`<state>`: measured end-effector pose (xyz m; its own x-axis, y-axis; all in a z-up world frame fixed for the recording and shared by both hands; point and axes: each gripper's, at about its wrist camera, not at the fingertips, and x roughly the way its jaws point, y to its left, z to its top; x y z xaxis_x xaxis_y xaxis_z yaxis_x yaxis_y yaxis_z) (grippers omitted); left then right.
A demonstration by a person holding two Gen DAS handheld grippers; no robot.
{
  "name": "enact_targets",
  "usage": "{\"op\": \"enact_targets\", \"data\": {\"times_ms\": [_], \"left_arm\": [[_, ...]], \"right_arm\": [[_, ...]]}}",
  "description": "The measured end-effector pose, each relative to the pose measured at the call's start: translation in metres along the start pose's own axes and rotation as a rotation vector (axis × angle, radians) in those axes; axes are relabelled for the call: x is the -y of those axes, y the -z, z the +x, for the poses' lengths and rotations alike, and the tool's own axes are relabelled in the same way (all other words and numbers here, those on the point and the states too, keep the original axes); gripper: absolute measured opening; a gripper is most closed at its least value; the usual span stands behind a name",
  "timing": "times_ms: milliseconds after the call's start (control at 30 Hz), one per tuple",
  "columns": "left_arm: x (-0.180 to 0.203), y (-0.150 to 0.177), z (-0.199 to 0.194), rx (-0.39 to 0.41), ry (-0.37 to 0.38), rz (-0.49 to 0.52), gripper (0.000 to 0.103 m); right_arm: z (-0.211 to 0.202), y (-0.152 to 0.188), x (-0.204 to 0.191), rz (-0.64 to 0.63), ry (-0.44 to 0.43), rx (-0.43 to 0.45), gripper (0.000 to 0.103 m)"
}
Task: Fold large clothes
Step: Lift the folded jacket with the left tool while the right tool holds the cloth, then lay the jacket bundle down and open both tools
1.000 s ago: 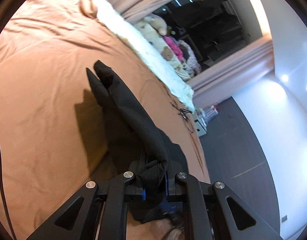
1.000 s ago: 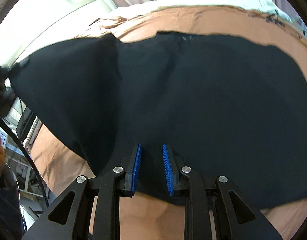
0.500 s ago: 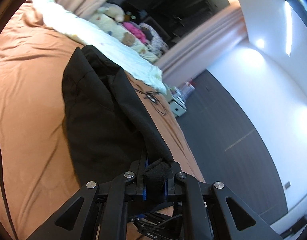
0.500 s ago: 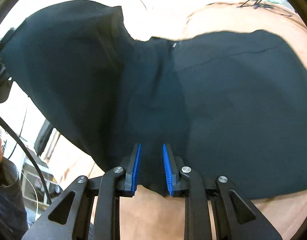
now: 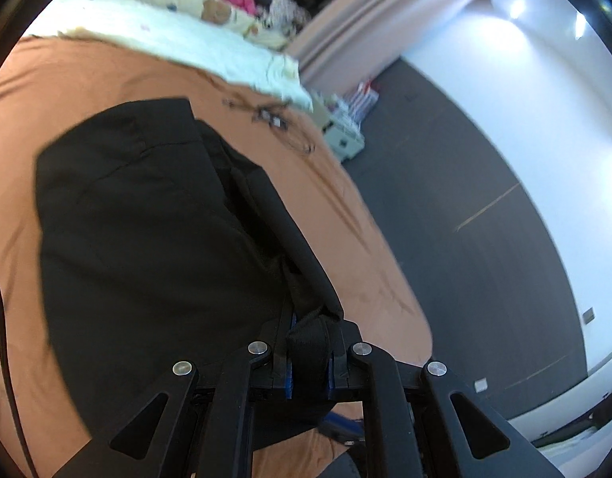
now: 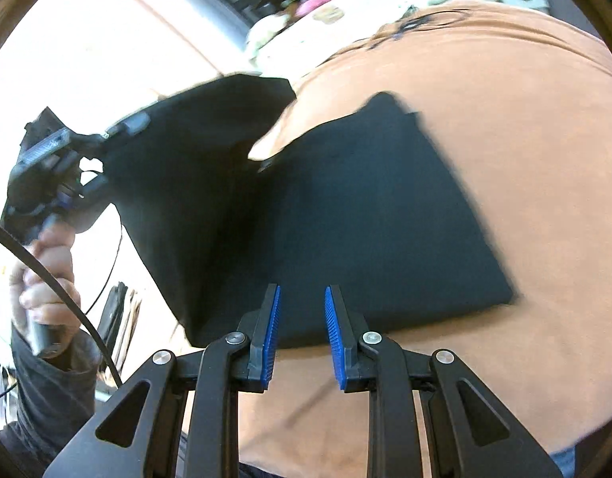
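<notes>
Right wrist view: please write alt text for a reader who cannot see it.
A black garment lies partly on an orange bedspread, its left side lifted by the left gripper in a person's hand. The right gripper shows blue pads apart, with nothing visibly pinched.

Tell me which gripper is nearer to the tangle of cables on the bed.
Left. The left gripper, shut on the black garment, has the cables ahead of it across the brown bedspread. The right gripper sits farther, with the garment's whole spread between.
</notes>
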<state>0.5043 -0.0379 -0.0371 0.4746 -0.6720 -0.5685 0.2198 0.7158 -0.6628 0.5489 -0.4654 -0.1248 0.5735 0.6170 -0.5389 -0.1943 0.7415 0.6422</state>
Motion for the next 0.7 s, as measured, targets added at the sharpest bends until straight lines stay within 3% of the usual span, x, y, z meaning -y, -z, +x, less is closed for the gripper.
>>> {"op": "enact_targets", "data": {"times_ms": [200, 433, 500, 533, 567, 633, 700], "left_arm": [[0.016, 0.013, 0.060, -0.106, 0.006, 0.030, 0.011], [0.042, 0.033, 0.112, -0.190, -0.024, 0.093, 0.011], [0.039, 0.040, 0.124, -0.231, -0.043, 0.103, 0.011], [0.037, 0.044, 0.129, -0.244, -0.051, 0.109, 0.011], [0.037, 0.049, 0.133, -0.253, -0.058, 0.117, 0.013], [0.039, 0.060, 0.136, -0.269, -0.060, 0.134, 0.023], [0.042, 0.067, 0.135, -0.287, -0.040, 0.134, 0.046]], "right_arm": [[-0.033, 0.010, 0.046, 0.080, 0.051, 0.056, 0.020], [-0.045, 0.025, 0.053, 0.142, 0.069, 0.059, 0.021], [-0.052, 0.027, 0.050, 0.157, 0.067, 0.066, 0.045], [-0.055, 0.028, 0.046, 0.163, 0.061, 0.075, 0.066], [-0.060, 0.029, 0.044, 0.168, 0.060, 0.092, 0.071], [-0.062, 0.033, 0.043, 0.172, 0.047, 0.103, 0.071], [-0.059, 0.037, 0.046, 0.184, 0.024, 0.100, 0.071]]}}
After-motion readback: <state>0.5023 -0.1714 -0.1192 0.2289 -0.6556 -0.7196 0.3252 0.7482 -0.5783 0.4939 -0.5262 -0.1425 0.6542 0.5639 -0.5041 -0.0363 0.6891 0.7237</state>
